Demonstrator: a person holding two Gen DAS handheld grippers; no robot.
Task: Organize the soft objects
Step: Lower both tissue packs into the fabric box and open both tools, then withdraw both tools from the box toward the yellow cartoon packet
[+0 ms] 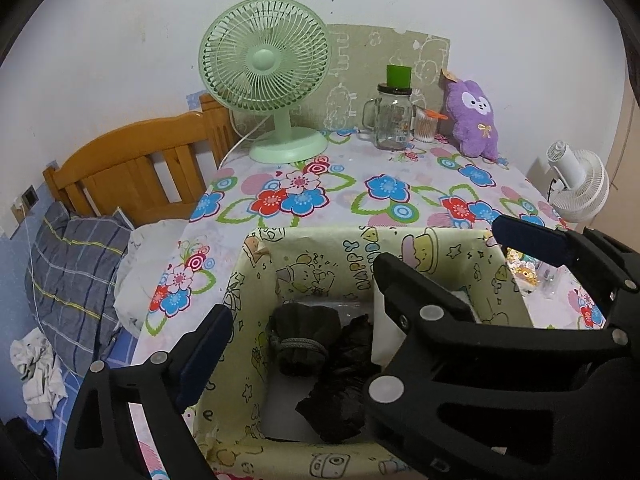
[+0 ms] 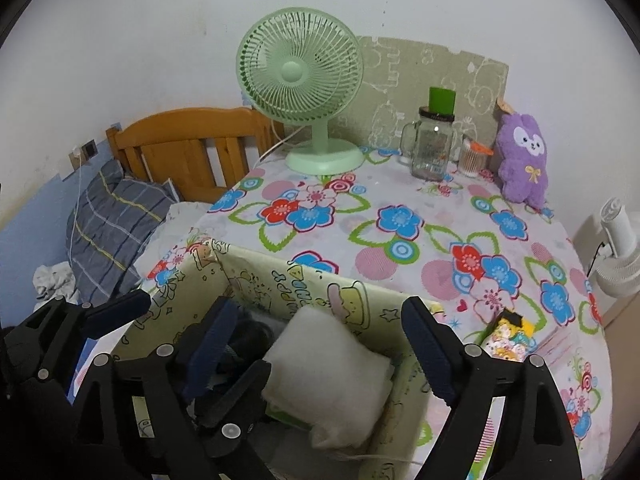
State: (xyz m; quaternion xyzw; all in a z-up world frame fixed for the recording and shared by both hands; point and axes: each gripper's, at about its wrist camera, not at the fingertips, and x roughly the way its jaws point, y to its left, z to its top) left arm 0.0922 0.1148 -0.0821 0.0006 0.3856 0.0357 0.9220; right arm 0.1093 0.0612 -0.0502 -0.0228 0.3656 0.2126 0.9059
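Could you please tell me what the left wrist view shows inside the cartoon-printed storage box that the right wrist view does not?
Only the left wrist view shows the dark rolled and crumpled fabric items on the box floor. Only the right wrist view shows the whole white soft pillow-like pad leaning in the box. Both show the pale yellow cartoon-printed box, the green desk fan and the purple plush toy.
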